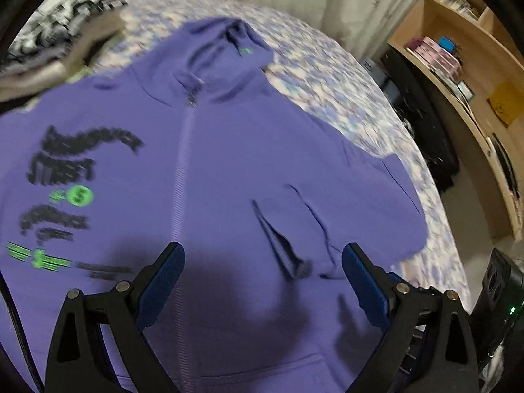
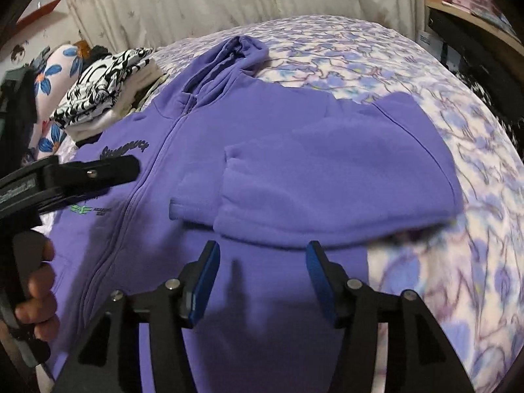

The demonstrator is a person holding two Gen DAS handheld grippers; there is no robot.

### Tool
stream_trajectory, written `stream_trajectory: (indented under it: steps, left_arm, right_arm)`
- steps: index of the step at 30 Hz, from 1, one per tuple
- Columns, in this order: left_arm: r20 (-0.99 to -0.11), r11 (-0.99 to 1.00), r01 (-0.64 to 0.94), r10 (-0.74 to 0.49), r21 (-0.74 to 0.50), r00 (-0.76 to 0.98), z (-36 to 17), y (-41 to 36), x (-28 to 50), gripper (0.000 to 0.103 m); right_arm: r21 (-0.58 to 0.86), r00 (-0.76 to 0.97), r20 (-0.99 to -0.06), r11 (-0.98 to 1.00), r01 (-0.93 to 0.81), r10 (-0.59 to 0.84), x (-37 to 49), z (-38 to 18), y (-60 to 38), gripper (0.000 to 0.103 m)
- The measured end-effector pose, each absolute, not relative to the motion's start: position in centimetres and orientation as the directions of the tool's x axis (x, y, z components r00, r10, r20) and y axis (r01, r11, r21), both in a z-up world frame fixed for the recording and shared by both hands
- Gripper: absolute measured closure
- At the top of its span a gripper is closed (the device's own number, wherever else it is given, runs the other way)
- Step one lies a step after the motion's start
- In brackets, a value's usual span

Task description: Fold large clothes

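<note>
Floral bedspread [image 2: 425, 104] carries my purple hoodie [image 2: 262, 170], front up, one sleeve [image 2: 327, 180] folded across. Both my left gripper [image 1: 262, 281] and right gripper [image 2: 262, 278] hover released, empty. Next, I judge, the other sleeve needs grasping.

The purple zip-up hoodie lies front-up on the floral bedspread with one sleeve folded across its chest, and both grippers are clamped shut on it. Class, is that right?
Not quite. The purple zip-up hoodie lies front-up on the floral bedspread, sleeve folded across, but each wrist view shows its gripper open above the fabric: left gripper, right gripper.
</note>
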State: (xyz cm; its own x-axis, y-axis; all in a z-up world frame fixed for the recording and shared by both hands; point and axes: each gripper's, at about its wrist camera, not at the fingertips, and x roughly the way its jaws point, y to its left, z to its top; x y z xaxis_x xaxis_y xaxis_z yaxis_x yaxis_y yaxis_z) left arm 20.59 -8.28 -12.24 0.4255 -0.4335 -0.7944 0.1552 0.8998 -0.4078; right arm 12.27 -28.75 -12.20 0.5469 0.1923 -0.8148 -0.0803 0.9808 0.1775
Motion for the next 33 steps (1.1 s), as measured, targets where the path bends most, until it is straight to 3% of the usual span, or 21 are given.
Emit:
stream_trajectory:
  steps: [10,11,12,13,14,18,22,26,33]
  left_arm:
    - [-0.812,0.857,0.148,-0.515,-0.493,0.275,-16.2,-12.0,22.2,0.007]
    - [-0.809,0.857,0.153,-0.516,-0.493,0.28,-16.3,-12.4,22.3,0.015]
    - [-0.803,0.851,0.165,-0.524,-0.498,0.283,-16.1,-13.0,22.4,0.042]
    - [-0.799,0.845,0.173,-0.535,-0.506,0.274,-16.1,-13.4,22.6,0.063]
    - [-0.8,0.836,0.178,-0.548,-0.518,0.244,-16.1,-14.0,22.9,0.096]
    - [-0.796,0.854,0.233,-0.519,-0.466,0.311,-13.2,-14.9,23.4,0.095]
    - [-0.746,0.894,0.347,-0.433,-0.284,0.506,-6.9,-15.1,23.0,0.095]
    - [-0.69,0.931,0.34,-0.333,-0.133,0.643,-3.0,-13.1,23.7,0.095]
    - [-0.731,0.983,0.173,-0.168,-0.07,0.662,-5.3,-6.2,27.1,0.094]
  right_arm:
    - [0.25,0.551,-0.802,0.967,-0.044,0.232,10.1,-12.7,-29.7,0.048]
    - [0.25,0.551,-0.801,0.967,-0.044,0.232,10.0,-12.7,-29.8,0.048]
    - [0.25,0.552,-0.801,0.967,-0.043,0.231,9.9,-12.7,-29.9,0.048]
    - [0.249,0.554,-0.801,0.968,-0.04,0.229,9.8,-12.7,-30.1,0.048]
    - [0.248,0.555,-0.8,0.968,-0.038,0.227,9.8,-12.6,-30.2,0.048]
    - [0.245,0.569,-0.794,0.969,-0.022,0.213,9.5,-12.2,-30.8,0.048]
    - [0.236,0.584,-0.787,0.972,-0.014,0.2,9.1,-11.7,-31.3,0.048]
    - [0.23,0.591,-0.784,0.973,-0.008,0.19,9.0,-11.3,-31.6,0.048]
    - [0.196,0.575,-0.802,0.981,-0.007,0.164,9.5,-11.5,-31.5,0.048]
